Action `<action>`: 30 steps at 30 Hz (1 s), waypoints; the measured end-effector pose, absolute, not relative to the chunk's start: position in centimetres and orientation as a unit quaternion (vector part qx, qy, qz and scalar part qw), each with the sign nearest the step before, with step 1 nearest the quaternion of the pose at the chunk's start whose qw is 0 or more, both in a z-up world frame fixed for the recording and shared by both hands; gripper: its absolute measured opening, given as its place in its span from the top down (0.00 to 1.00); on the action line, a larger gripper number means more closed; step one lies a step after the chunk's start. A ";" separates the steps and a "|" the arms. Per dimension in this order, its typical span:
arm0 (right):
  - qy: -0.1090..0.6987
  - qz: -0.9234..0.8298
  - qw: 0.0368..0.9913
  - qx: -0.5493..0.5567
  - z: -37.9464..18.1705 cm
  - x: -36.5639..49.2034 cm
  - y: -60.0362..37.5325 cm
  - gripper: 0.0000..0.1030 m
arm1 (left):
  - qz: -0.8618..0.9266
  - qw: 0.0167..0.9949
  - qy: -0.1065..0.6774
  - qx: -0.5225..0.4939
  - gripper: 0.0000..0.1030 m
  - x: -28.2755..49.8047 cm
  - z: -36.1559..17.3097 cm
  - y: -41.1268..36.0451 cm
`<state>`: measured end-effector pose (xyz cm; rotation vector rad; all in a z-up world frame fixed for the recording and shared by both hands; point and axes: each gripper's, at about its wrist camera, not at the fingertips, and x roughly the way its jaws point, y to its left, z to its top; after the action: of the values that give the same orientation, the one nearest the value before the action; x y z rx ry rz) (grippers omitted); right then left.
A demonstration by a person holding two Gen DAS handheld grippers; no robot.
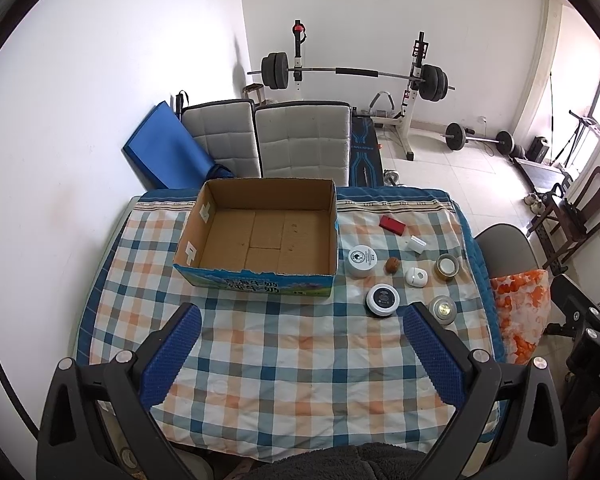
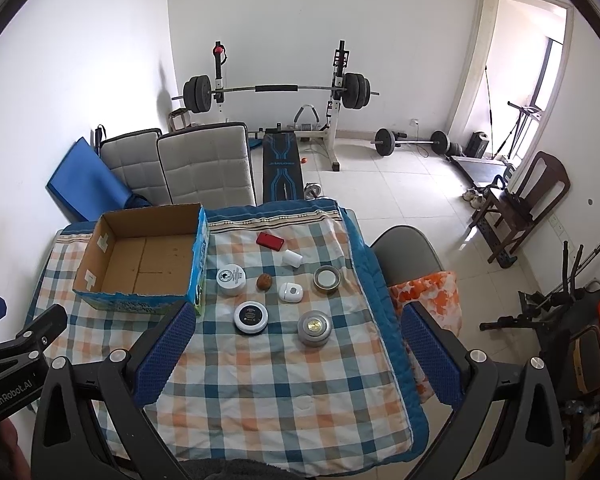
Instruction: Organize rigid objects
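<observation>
Left gripper (image 1: 300, 356) hovered over bare cloth, fingers wide apart, nothing held. Cardboard box (image 1: 260, 236) sat empty at table's left. Right of it the loose items: white jar (image 2: 231, 278), black-lidded jar (image 2: 251, 317), walnut-like nut (image 2: 264, 282), silver puck (image 2: 315, 328). Right gripper (image 2: 294, 358) also spread, empty. I judged the black-lidded jar nearest; best approached squarely across its round wall.
</observation>
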<state>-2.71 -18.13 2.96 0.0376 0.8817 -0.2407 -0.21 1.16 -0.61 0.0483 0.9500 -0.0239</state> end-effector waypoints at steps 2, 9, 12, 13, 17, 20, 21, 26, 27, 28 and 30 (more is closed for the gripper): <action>0.426 -0.116 0.897 0.018 3.1 -2.6 -18.1 0.00 | -0.011 0.889 0.457 0.023 0.00 -0.1 -0.5 1.2; 0.423 -0.113 0.899 0.016 3.7 -2.4 -18.0 0.00 | -0.012 0.889 0.457 0.023 0.00 0.1 -0.3 1.3; 0.422 -0.113 0.899 0.017 3.6 -2.5 -18.1 0.00 | -0.011 0.890 0.455 0.023 0.00 0.1 -0.2 1.2; 0.422 -0.114 0.899 0.016 3.5 -2.6 -18.1 0.00 | -0.011 0.890 0.455 0.022 0.00 0.2 0.1 1.2; 0.421 -0.114 0.900 0.017 3.5 -2.6 -18.1 0.00 | -0.010 0.891 0.454 0.022 0.00 0.4 0.4 1.1; 0.421 -0.113 0.900 0.017 3.6 -2.6 -18.0 0.00 | -0.010 0.891 0.453 0.023 0.00 0.4 0.5 1.2; 0.421 -0.112 0.900 0.017 3.6 -2.6 -18.1 0.00 | -0.010 0.891 0.453 0.022 0.00 0.4 0.4 1.2; 0.421 -0.112 0.900 0.019 3.6 -2.6 -18.1 0.00 | -0.010 0.891 0.453 0.022 0.00 0.4 0.4 1.2; 0.421 -0.112 0.900 0.018 3.6 -2.6 -18.0 0.00 | -0.010 0.891 0.453 0.022 0.00 0.4 0.4 1.2; 0.422 -0.113 0.900 0.017 3.6 -2.6 -18.0 0.00 | -0.010 0.891 0.453 0.021 0.00 0.4 0.4 1.2; 0.421 -0.112 0.900 0.018 3.6 -2.6 -18.0 0.00 | -0.010 0.891 0.453 0.022 0.00 0.4 0.4 1.2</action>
<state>-2.63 -18.00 3.59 0.0372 0.8715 -0.2320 0.36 1.15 0.43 0.0465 0.9398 -0.0201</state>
